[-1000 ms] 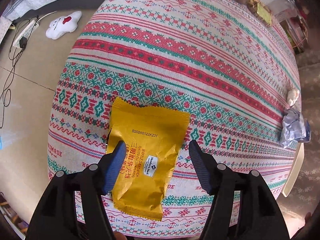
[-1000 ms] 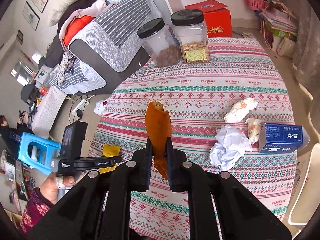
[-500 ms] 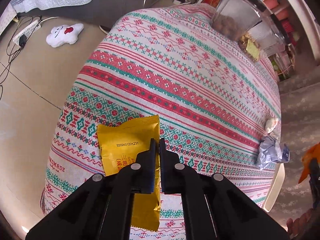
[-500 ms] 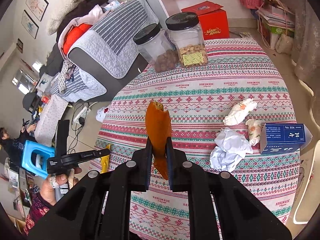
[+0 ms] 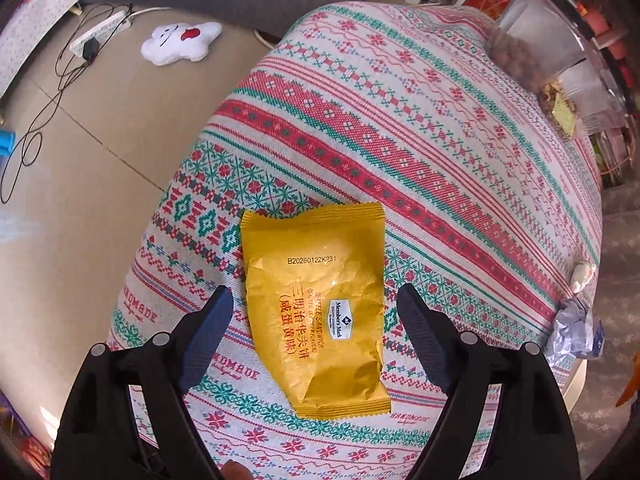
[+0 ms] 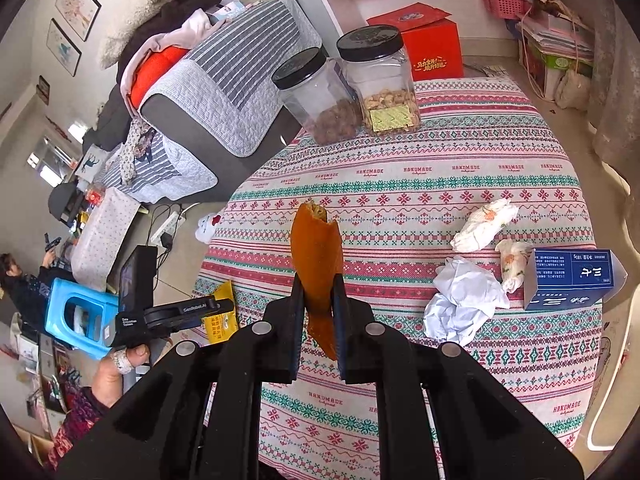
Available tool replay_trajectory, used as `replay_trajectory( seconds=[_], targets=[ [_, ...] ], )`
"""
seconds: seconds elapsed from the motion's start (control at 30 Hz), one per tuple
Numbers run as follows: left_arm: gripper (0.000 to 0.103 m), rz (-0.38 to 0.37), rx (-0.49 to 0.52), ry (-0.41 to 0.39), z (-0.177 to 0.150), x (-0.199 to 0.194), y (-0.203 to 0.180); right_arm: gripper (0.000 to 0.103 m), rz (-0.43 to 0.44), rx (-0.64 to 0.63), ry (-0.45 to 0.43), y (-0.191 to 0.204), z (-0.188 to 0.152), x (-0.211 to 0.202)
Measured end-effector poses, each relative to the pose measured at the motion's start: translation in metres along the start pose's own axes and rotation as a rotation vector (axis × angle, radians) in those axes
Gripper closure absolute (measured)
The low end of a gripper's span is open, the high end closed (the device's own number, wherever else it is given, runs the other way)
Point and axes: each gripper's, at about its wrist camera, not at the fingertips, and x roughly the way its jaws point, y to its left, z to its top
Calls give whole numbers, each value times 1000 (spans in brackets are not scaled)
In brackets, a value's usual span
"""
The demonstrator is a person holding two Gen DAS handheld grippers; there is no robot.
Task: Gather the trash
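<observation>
A yellow snack wrapper lies flat on the patterned tablecloth near the table's left edge. My left gripper is open just above it, one finger on each side. The wrapper also shows in the right wrist view, under the left gripper. My right gripper is shut on an orange peel and holds it upright above the table. Crumpled white paper, two tissue wads and a blue box lie on the right side.
Two clear jars with black lids stand at the table's far edge. A sofa with grey covers is beyond. A white plush toy and cables lie on the floor left of the table.
My left gripper closed over the wrapper half a second ago and is open again now. The wrapper still lies on the cloth, shifted slightly. The right gripper keeps holding the peel.
</observation>
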Motion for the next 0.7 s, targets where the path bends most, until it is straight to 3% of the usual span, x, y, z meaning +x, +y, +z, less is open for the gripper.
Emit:
replay_trajectory(
  seconds=[0.07,0.17,0.2,0.23,0.37,0.47,0.7],
  targets=[
    [21,-21,-24,29,1,12,-4,90,-3,0,5,-2,-1,1],
    [23,17,-21,-8,2,14,-15,90,-3,6,9,-4,0,2],
    [27,40,-20,-21,2,13,-17,90,-4,5,9,-5,0,2],
    [40,56,-5,-43,2,11,-19,90,-4,5,9,-5,0,1],
    [62,41,3,-76,4,5,-19,90,-3,12,4,-6,0,1],
    [64,-23,-31,-125,6,-10,-16,90,-2,16,-7,-5,1,1],
    [65,-125,10,-357,0,-77,-38,90,-18,-5,-53,4,3,1]
  ],
)
